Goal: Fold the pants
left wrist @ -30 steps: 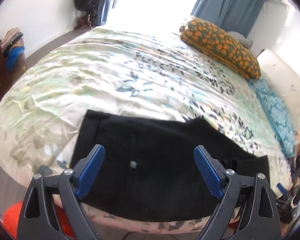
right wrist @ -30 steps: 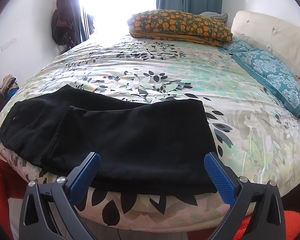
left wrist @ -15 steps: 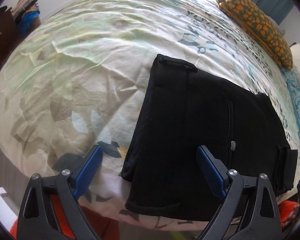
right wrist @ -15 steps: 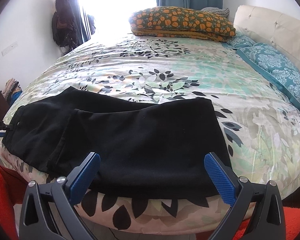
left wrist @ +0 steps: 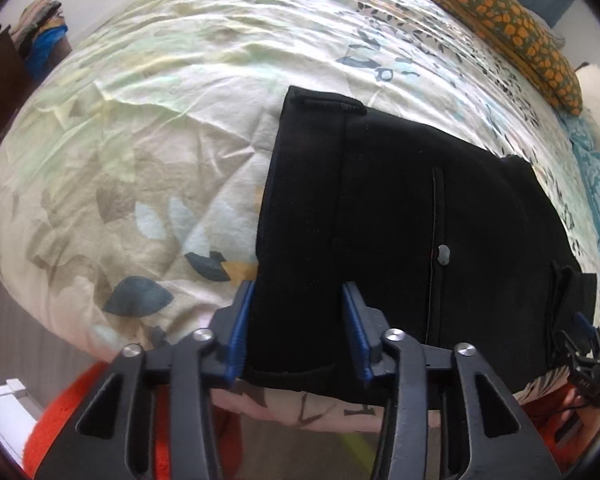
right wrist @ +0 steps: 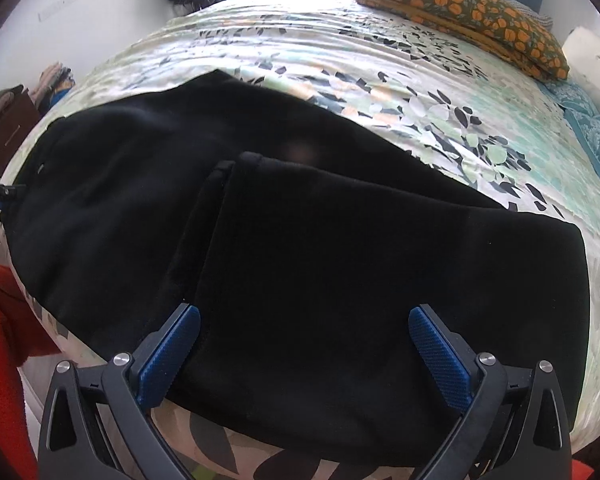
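Black pants (left wrist: 400, 220) lie folded lengthwise near the front edge of a bed with a leaf-print cover (left wrist: 160, 140). In the left wrist view my left gripper (left wrist: 298, 326) straddles the waistband corner, jaws partly closed around the cloth with a gap still between them. A small grey button (left wrist: 444, 254) shows on the pants. In the right wrist view the pants (right wrist: 300, 240) fill the middle, with the leg end folded over on top. My right gripper (right wrist: 304, 344) is open just above the folded leg end at the bed's front edge.
An orange patterned pillow (right wrist: 460, 12) lies at the head of the bed, with teal pillows (right wrist: 592, 132) to its right. A dark dresser with stacked clothes (left wrist: 4, 60) stands at the left. An orange rug (left wrist: 96, 420) lies on the floor below.
My left gripper has moved in onto the waistband corner and its jaws have narrowed around it. My right gripper has moved forward and lower over the folded leg end, still open.
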`<state>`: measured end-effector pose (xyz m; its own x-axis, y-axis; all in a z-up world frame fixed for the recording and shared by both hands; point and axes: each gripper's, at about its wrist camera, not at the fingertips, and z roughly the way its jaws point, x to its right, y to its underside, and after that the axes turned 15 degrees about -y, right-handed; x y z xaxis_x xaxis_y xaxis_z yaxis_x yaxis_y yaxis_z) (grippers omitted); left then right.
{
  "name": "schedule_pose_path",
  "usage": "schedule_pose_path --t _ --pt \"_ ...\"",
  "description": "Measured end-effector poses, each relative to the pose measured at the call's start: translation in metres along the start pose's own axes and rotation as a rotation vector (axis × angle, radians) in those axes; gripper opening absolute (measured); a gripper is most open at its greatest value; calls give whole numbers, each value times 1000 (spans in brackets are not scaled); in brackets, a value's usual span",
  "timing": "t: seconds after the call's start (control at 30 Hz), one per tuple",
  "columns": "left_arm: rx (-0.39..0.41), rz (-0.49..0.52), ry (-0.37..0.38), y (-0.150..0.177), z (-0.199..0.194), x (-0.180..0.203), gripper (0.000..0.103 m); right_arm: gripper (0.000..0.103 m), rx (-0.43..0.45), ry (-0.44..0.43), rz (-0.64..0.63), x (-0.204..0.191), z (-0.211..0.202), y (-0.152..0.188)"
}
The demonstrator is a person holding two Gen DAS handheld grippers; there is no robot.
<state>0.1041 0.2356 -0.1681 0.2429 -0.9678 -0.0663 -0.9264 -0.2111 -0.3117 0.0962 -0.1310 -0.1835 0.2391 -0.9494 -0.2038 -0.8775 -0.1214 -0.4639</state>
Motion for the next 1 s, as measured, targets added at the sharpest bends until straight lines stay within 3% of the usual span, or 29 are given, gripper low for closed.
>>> schedule_pose_path --t 0.1,0.23,0.33,0.43,0.53,0.57,0.67,0.7,0.73,0.77,0.8,0.87,0.93,1.0 --pt "71 -27 45 4 -32 1 17 103 35 20 56 6 -22 -3" --pt "257 6 109 23 -98 30 16 103 135 -111 107 -8 -66 -17" --pt "400 99 129 48 -136 71 16 103 115 -351 153 -32 -72 -47" --pt "542 256 67 76 -155 125 16 103 65 -666 287 -55 -59 -79" --pt "627 377 28 103 -161 167 15 103 -67 -885 358 -87 -33 -109" --pt "654 422 10 113 -162 179 15 103 -123 -899 343 -99 -22 -117" --pt "721 542 -18 139 -162 207 14 103 -223 -749 205 -128 -1 -133" --pt "729 573 -34 144 -161 214 14 90 -259 -675 172 -131 5 -134" --pt "733 592 -56 148 -159 220 15 61 -291 -596 150 -131 12 -133" --pt "721 604 -55 149 -158 222 16 42 -304 -529 126 -128 15 -130" --pt "696 612 -7 148 -162 220 21 24 -300 -501 116 -122 17 -127" --pt "629 602 127 143 -175 209 26 23 -291 -553 173 -102 16 -117" --pt "596 554 243 137 -194 192 41 23 -264 -606 240 -80 8 -111" --pt "603 484 313 130 -213 171 57 23 -231 -674 294 -56 -10 -112"
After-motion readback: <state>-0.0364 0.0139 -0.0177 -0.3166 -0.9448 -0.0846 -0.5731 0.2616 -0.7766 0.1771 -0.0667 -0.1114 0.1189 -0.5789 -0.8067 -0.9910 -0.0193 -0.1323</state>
